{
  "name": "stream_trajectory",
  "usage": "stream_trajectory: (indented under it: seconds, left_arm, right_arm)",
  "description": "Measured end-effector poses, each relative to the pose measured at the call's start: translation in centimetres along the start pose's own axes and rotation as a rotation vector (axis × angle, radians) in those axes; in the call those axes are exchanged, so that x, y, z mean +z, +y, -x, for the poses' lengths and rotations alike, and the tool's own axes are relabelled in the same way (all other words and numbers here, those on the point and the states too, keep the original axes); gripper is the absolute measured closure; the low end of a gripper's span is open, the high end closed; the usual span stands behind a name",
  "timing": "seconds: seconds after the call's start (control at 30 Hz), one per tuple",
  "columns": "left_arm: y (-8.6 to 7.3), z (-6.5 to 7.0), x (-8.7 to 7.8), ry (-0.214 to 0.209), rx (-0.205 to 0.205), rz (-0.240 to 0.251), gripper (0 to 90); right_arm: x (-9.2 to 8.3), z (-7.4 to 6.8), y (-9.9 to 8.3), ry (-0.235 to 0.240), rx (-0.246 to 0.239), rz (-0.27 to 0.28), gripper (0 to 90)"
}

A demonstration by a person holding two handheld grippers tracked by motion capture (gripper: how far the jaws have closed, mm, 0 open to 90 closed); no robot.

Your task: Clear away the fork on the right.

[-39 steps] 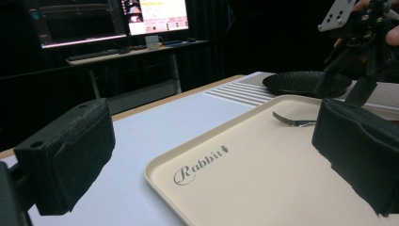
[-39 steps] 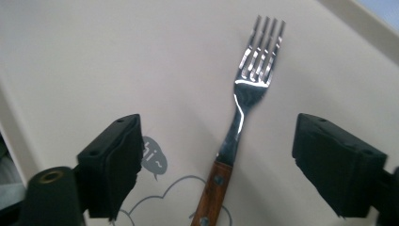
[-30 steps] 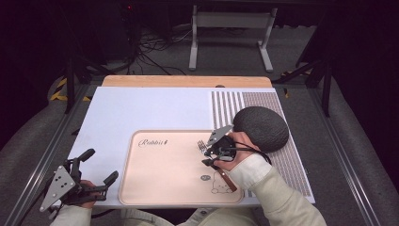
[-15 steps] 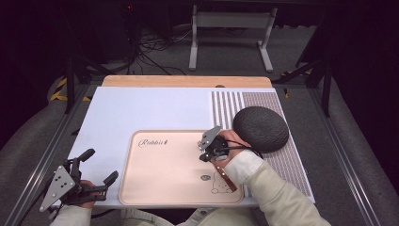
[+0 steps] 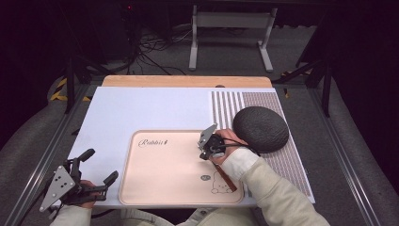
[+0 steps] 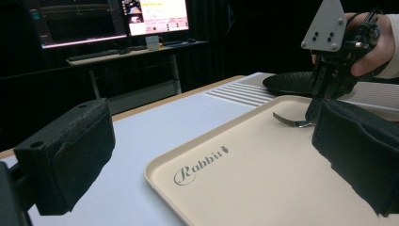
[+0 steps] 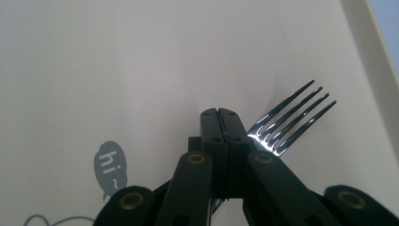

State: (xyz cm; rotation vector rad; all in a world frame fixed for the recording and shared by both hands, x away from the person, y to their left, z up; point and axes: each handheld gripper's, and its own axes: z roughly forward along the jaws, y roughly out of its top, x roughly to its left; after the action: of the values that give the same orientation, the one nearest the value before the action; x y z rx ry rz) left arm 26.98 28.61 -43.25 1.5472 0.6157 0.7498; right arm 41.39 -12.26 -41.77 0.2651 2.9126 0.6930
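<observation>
The right gripper (image 5: 206, 151) stands over the upper right part of the beige tray (image 5: 155, 188), pointing down at it, with its grey three-cornered plate tilted up toward the far side of the table. Its jaws have just been closing and are now pressed together tip to tip; in the right gripper view (image 7: 219, 123) the two black tips meet with no gap. A metal fork (image 7: 291, 117) lies on the tray just under and beside those tips: its four tines fan out to the right of the closed jaws and away from the camera, while its neck runs back beneath them. Whether the jaws actually pinch the fork or only rest against it cannot be told. From the left gripper view the same fork (image 6: 288, 122) shows as a curved shiny piece lying low on the tray, right at the foot of the right gripper (image 6: 314, 109). A dark round bowl (image 5: 260, 128) turned upside down sits on the striped mat, just beyond the right hand on its far right side. The left gripper (image 5: 95, 166) rests near the table's near left corner, just off the tray's left edge, held low and level. Its jaws stand wide apart, with nothing between the two black pads (image 6: 70, 155), and it points across the tray toward the right gripper.
</observation>
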Motion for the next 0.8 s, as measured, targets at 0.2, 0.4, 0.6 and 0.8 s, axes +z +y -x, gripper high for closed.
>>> stream_trajectory:
  seconds: [0.2,0.4,0.6,0.8]
  left_arm:
    - [0.01,-0.03,-0.01,0.001,0.003,0.001,0.2]
    - [0.02,0.01,-0.01,-0.001,0.001,0.001,0.2]
    - [0.02,0.01,-0.02,-0.001,0.001,0.002,0.2]
    - [0.02,0.0,-0.03,-0.001,0.001,0.002,0.3]
  right_arm:
    - [0.4,0.22,-0.05,0.011,-0.003,-0.013,90.0]
    - [0.64,0.21,-0.1,0.0,0.019,-0.033,90.0]
    - [0.74,0.51,-0.27,-0.001,0.037,-0.056,90.0]
    - [0.76,0.71,-0.44,-0.024,0.066,-0.062,90.0]
